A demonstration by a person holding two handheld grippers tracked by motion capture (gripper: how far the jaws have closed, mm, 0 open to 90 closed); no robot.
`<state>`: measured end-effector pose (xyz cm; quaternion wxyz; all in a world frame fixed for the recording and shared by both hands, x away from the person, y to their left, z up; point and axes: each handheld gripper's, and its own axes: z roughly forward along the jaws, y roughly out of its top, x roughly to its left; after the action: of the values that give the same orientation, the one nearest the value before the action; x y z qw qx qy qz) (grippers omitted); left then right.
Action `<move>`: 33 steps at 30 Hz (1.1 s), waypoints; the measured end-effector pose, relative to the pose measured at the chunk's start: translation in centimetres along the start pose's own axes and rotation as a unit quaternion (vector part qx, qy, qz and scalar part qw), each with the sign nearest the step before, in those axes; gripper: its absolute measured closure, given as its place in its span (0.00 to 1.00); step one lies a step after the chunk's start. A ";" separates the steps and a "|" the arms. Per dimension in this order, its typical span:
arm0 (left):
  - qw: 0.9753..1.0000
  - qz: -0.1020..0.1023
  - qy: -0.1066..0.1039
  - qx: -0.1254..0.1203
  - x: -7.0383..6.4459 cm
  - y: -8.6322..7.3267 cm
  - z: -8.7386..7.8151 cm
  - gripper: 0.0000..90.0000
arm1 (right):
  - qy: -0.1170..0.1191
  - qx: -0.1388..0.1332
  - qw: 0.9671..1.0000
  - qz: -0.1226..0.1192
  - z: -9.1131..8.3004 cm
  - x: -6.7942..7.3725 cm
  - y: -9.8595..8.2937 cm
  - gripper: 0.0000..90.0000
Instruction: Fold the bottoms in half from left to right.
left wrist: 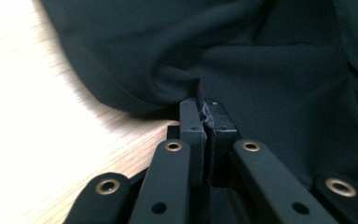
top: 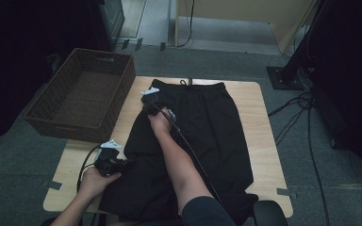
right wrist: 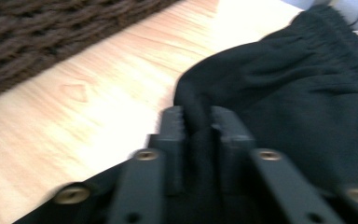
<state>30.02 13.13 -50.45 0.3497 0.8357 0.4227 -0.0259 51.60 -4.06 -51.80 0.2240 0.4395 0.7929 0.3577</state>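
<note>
While I hold both tools on it, the wooden table (top: 264,141) carries a pair of black shorts (top: 207,136) spread nearly flat across its middle, just beside the empty wicker basket (top: 82,94) that stands at the shorts' left. Measured from the shorts, their long axis runs away from me: the gathered elastic waistband (top: 193,86) and its drawstring point to the far edge, and the leg hems (top: 169,202) bunch toward me. I judge the cloth light, soft and limp; it will sag and slide rather than keep a shape, so I take it at the edges, where seam or elastic gives the jaws something thicker to bite.

My right gripper (top: 150,101), crossed over the shorts, sits at their far left corner by the waistband; in the right gripper view (right wrist: 196,122) a fold of fabric sits between the jaws, which are narrow but not fully pressed together. My left gripper (top: 125,165) is at the shorts' left side edge, near the hems, and in the left gripper view (left wrist: 204,103) its jaws are clamped tight on a small pinch of cloth.
</note>
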 end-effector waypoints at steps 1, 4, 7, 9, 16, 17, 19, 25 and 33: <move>1.000 0.004 0.002 0.000 -0.1 0.0 0.0 1.00 | 0.002 0.000 1.000 -0.002 0.0 -0.2 0.0 0.92; 1.000 0.006 -0.002 0.000 -0.2 0.1 0.1 1.00 | 0.006 0.006 1.000 0.005 0.0 -0.3 0.2 0.93; 1.000 -0.001 -0.007 -0.003 -0.1 0.2 0.0 1.00 | 0.015 0.008 1.000 0.018 -0.1 -0.6 0.3 0.94; 1.000 -0.009 -0.019 -0.014 -0.2 0.3 -0.3 1.00 | 0.020 0.008 0.999 0.034 -0.4 -0.9 0.4 0.94; 0.996 -0.004 -0.057 -0.062 -1.8 1.8 -1.7 1.00 | 0.032 -0.025 0.998 0.053 -3.2 -2.8 2.2 0.94; 0.996 -0.006 -0.065 -0.066 -2.2 2.2 -1.9 1.00 | 0.031 -0.027 0.998 0.056 -3.7 -3.2 2.5 0.94; 0.994 -0.005 -0.079 -0.070 -3.0 3.2 -2.0 1.00 | 0.028 -0.034 0.998 0.055 -4.8 -4.2 3.0 0.94; 0.992 0.039 -0.092 -0.073 -6.8 7.3 -2.2 1.00 | 0.017 -0.059 0.995 0.073 -8.8 -8.0 3.6 0.94; 0.986 0.088 -0.124 -0.065 -12.1 11.0 0.9 1.00 | -0.015 -0.085 0.992 0.097 -14.6 -13.6 1.6 0.94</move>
<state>30.51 -0.11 -40.85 0.4533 0.8358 0.3015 -0.0706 49.68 -20.58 -40.57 0.2368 0.4991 0.7097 0.4373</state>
